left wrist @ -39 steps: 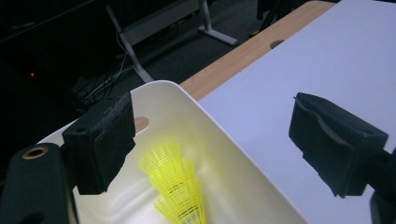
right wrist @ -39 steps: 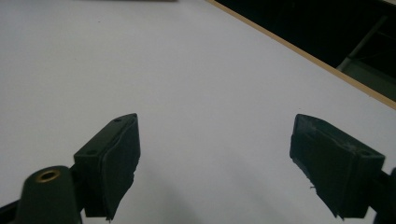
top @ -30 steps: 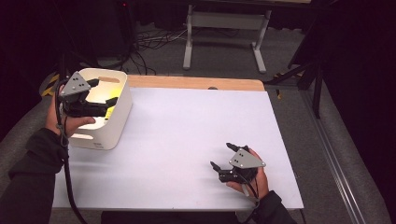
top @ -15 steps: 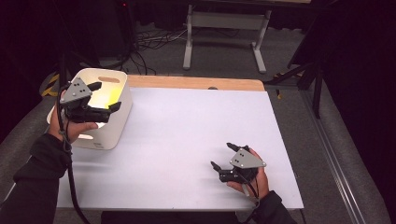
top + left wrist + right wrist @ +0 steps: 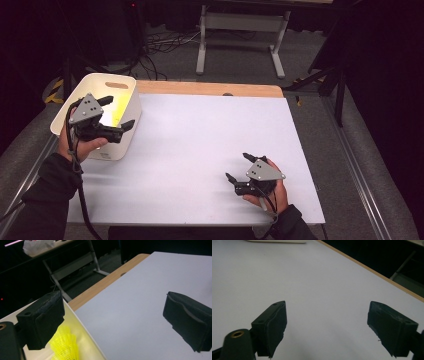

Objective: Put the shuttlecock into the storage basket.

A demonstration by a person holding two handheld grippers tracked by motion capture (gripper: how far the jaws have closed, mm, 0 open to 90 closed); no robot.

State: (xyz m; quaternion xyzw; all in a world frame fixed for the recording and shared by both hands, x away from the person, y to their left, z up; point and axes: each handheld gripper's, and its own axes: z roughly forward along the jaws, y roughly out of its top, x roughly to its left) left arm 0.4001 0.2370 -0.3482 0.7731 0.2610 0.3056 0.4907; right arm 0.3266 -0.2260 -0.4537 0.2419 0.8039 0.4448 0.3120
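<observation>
You are looking at a white bin (image 5: 121, 145) glowing yellow inside, with a neon-yellow ribbed mesh thing (image 5: 65, 345) lying in it. Your left hand-held gripper (image 5: 117, 113) and right hand-held gripper (image 5: 238, 167) are showing black jaws under grey plates. The worktop (image 5: 200, 150) is showing plain white, with a light wood strip running along its far edge.

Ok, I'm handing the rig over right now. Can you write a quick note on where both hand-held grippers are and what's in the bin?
Left hand-held gripper: open, empty, over the near edge of the white bin.
Right hand-held gripper: open, empty, low over the white table at its near right.
Yellow shuttlecock: in the bin, below the left jaws.
Done: shuttlecock is in the bin, not gripped.
Left: unclear; no other loose item seen on the table.
</observation>
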